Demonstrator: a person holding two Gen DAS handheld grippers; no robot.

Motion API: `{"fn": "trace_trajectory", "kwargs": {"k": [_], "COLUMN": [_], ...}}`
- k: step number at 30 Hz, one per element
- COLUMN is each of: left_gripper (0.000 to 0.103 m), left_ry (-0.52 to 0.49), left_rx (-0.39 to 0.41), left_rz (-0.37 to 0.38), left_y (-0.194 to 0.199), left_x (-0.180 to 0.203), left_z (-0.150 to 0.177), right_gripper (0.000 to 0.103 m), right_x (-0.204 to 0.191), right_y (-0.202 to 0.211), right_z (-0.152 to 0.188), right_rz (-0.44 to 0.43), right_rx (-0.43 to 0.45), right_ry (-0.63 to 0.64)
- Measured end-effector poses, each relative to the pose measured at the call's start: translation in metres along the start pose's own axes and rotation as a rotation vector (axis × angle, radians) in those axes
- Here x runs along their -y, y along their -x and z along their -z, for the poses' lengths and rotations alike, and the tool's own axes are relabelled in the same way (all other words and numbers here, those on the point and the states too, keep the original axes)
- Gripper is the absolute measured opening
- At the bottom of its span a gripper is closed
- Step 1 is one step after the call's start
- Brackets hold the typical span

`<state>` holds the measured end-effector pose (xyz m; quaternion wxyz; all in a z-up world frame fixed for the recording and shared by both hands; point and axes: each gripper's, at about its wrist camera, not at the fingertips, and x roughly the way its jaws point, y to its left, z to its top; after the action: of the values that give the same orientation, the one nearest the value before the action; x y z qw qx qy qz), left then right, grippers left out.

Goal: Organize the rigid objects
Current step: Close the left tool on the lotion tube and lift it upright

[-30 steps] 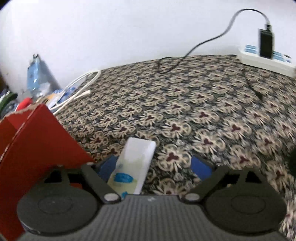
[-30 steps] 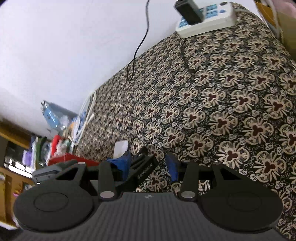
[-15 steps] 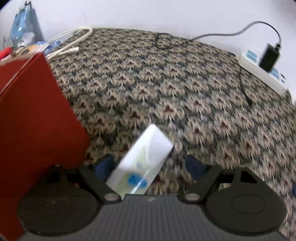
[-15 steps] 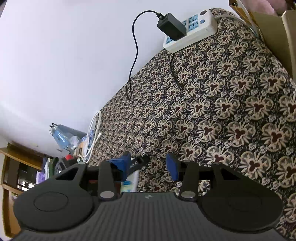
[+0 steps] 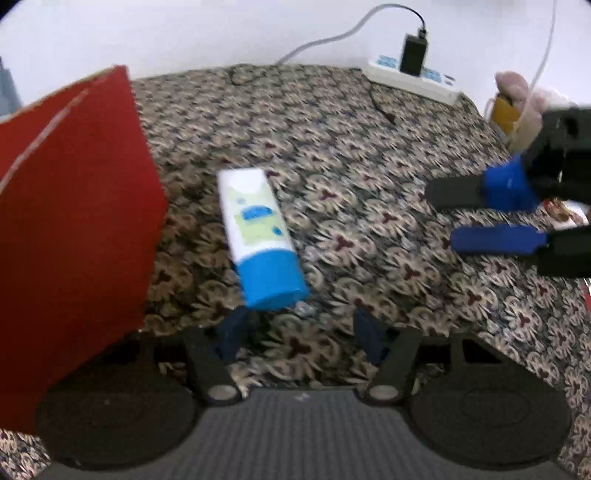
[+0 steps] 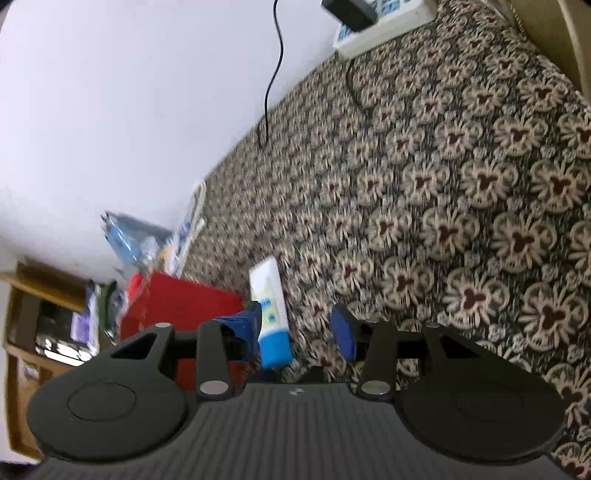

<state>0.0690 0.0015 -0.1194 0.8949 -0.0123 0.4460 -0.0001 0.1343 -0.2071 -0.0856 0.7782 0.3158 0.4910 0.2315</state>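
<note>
A white tube with a blue cap [image 5: 258, 236] lies flat on the patterned cloth [image 5: 332, 155], cap toward me, beside a red box [image 5: 70, 229]. My left gripper [image 5: 299, 332] is open and empty just behind the cap. My right gripper [image 6: 295, 330] is open and empty; in the left wrist view it [image 5: 480, 214] hovers at the right, apart from the tube. The tube also shows in the right wrist view [image 6: 271, 306], next to the red box [image 6: 177, 306].
A white power strip [image 5: 410, 79] with a black charger and cable lies at the far edge by the wall. A cardboard box [image 6: 546, 33] stands at the right. Clutter and a wooden shelf [image 6: 33, 332] are at the left.
The left gripper has let go of the tube and pulled back; the tube now lies flat on the cloth. The right gripper has swung toward the tube.
</note>
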Motion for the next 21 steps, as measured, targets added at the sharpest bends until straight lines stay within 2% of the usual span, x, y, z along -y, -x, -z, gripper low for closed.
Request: {"fn": "trace_trajectory", "kwargs": {"k": [3, 5, 11, 16, 19, 21], "left_gripper": [0.073, 0.074, 0.077, 0.077, 0.074, 0.065], "left_ry": [-0.065, -0.116, -0.107, -0.090, -0.101, -0.090], "left_rx": [0.103, 0.134, 0.153, 0.156, 0.162, 0.162], "left_rz": [-0.058, -0.060, -0.066, -0.024, -0.020, -0.009], "left_y": [0.001, -0.006, -0.024, -0.030, -0.033, -0.035], "left_x": [-0.001, 0.001, -0.007, -0.013, -0.011, -0.013], "left_z": [-0.003, -0.007, -0.015, -0.021, -0.024, -0.028], "right_gripper": [0.025, 0.025, 0.025, 0.025, 0.025, 0.025], "right_x": [-0.014, -0.028, -0.050, -0.057, -0.061, -0.062], "right_y": [-0.014, -0.026, -0.076, -0.110, -0.122, -0.128], "right_z": [0.002, -0.002, -0.022, -0.028, -0.028, -0.027], "right_rz": [-0.003, -0.012, -0.028, -0.025, -0.022, -0.006], "right_rx": [-0.018, -0.037, -0.153, -0.231, -0.260, -0.262], "right_ry": [0.063, 0.128, 0.226, 0.258, 0.273, 0.272]}}
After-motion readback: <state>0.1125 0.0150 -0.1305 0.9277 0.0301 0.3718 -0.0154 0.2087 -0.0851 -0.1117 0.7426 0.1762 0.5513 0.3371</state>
